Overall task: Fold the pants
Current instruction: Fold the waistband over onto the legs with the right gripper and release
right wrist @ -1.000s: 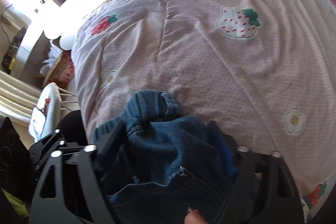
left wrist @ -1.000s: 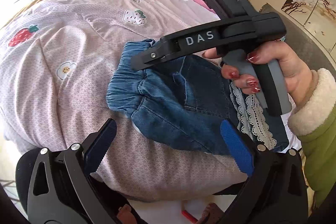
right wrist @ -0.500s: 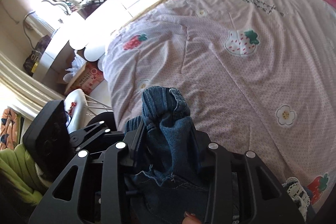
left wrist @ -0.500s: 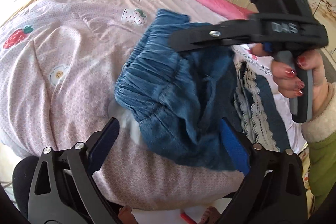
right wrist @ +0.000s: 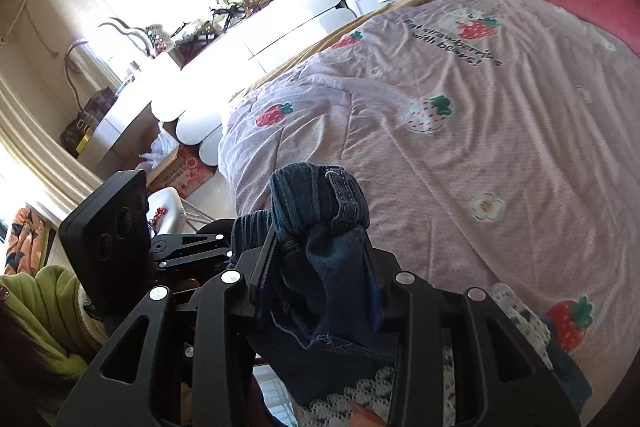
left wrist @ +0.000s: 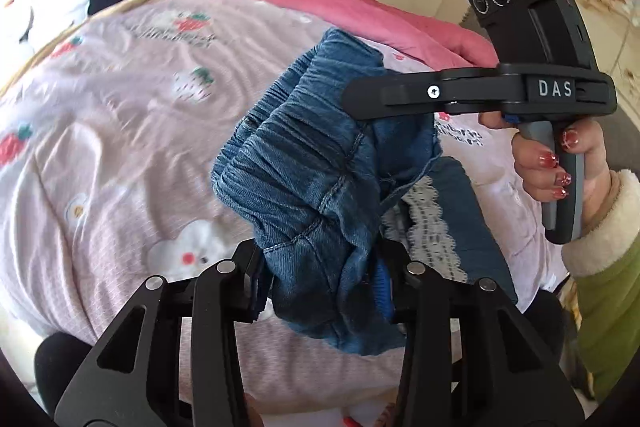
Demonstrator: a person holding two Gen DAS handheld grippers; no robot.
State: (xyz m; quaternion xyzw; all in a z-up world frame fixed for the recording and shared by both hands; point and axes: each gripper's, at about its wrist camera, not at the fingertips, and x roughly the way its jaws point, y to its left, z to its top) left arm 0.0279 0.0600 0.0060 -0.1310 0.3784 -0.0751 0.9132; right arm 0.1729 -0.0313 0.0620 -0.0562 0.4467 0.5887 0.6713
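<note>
Pants, small blue denim with gathered elastic waistband [left wrist: 320, 163], lifted over pink strawberry-print quilt [left wrist: 120, 131] | left gripper [left wrist: 320, 287] closing on bunched denim | right gripper [right wrist: 316, 291] clenched on waistband | risk: thick bunch slipping from pads, sagging unevenly

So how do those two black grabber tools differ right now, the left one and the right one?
The left gripper is closing on a lower fold of the denim pants, near a seam; the right gripper is already clamped on the gathered waistband. In the left wrist view, the right gripper sits higher than the left one. Both are black with blue pads, and both have denim bunched between their fingers above the pink bedspread.
</note>
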